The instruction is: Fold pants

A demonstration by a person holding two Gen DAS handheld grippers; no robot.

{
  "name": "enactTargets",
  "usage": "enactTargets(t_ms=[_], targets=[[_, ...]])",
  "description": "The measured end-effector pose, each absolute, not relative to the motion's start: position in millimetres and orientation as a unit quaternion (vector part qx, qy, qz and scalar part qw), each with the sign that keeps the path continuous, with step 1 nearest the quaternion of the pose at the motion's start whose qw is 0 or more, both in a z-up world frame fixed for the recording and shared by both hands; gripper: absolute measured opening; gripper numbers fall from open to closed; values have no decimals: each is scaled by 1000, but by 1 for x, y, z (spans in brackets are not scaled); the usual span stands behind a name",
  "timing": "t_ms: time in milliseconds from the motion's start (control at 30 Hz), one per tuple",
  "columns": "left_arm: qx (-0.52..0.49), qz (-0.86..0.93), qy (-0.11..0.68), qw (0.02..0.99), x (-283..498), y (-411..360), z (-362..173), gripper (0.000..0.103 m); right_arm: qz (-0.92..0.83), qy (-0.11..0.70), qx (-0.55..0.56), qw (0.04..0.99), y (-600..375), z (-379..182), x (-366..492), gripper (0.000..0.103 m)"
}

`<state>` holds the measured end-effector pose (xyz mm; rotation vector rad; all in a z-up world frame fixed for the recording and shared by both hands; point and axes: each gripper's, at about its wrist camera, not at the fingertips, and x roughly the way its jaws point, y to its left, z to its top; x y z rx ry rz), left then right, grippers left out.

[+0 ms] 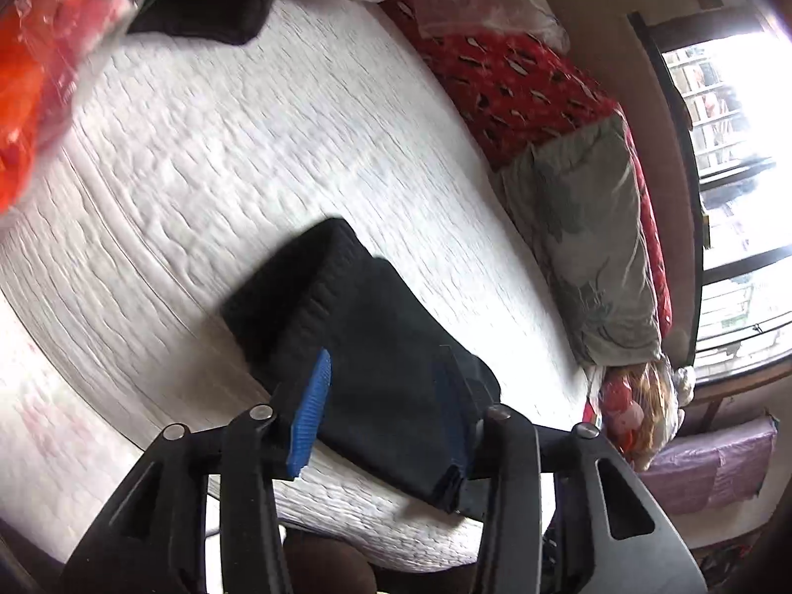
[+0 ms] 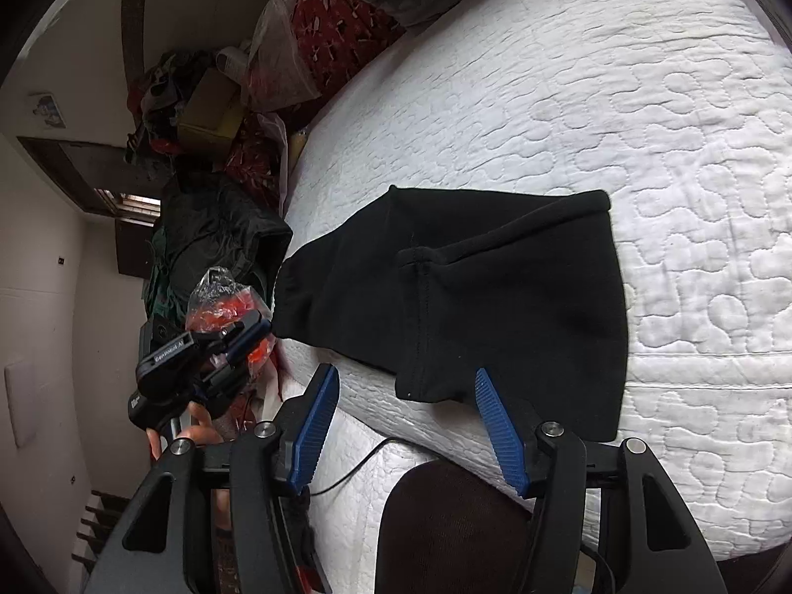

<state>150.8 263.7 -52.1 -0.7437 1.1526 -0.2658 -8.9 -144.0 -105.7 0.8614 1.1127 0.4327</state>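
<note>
1. The pants point(image 2: 475, 297) lie folded into a compact black bundle on the white quilt point(image 2: 668, 148), near the bed's edge.
2. The right gripper point(image 2: 406, 425) hangs just short of the pants, fingers spread wide. Its right blue pad point(image 2: 497, 425) sits at the near hem of the cloth; whether it touches is unclear. The left pad point(image 2: 314, 425) is over bare quilt, apart from the fabric.
3. Ahead of the right gripper, a seam point(image 2: 423, 317) runs down the top layer, and a rolled hem crosses the far edge.
4. The left gripper point(image 1: 381, 411) is also spread. Its left pad point(image 1: 309, 420) stands clear in front of the pants point(image 1: 376, 361); the right finger is partly hidden by the fabric, so contact there cannot be told.
5. In the right view, the left gripper point(image 2: 247, 336) shows at the far left, its tips right at the pants' left corner.
6. Beyond the left gripper, to its right, a red blanket point(image 1: 519, 84) and a grey pillow point(image 1: 589, 242) line the bed's far side.
7. Far ahead of it lies a dark pile point(image 1: 208, 15); an orange bag point(image 1: 44, 74) sits at upper left.
8. A thin black cable point(image 2: 366, 460) crosses the quilt between the right gripper's fingers.
</note>
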Motion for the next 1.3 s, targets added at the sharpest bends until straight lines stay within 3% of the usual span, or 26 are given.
enactTargets(t_ms=[133, 500, 567, 733, 867, 900, 967, 1000, 1033, 1200, 1300], targets=[[-317, -146, 571, 743, 198, 290, -70, 43, 215, 533, 343, 743, -98, -106, 1, 60], [-179, -258, 671, 672, 285, 245, -115, 43, 241, 570, 273, 736, -18, -111, 25, 60], [-162, -288, 677, 657, 294, 237, -119, 47, 244, 573, 264, 737, -11, -112, 26, 60], [-135, -371, 679, 619, 301, 218, -121, 80, 248, 585, 247, 732, 15, -114, 38, 60], [-103, -404, 667, 617, 296, 202, -114, 83, 254, 591, 235, 729, 38, -114, 47, 60], [-101, -413, 665, 614, 295, 200, -112, 81, 255, 592, 230, 729, 43, -113, 49, 60], [-94, -444, 674, 583, 286, 191, -111, 58, 253, 590, 215, 736, 54, -109, 54, 60], [-64, -449, 676, 581, 278, 183, -109, 39, 252, 586, 206, 743, 59, -106, 55, 60], [-32, -451, 675, 583, 271, 176, -106, 33, 250, 580, 197, 750, 66, -102, 59, 60], [14, -436, 685, 584, 271, 161, -103, 33, 213, 537, 115, 808, 104, -83, 69, 61], [12, -419, 698, 581, 277, 162, -108, 33, 169, 515, 66, 837, 133, -84, 73, 70]])
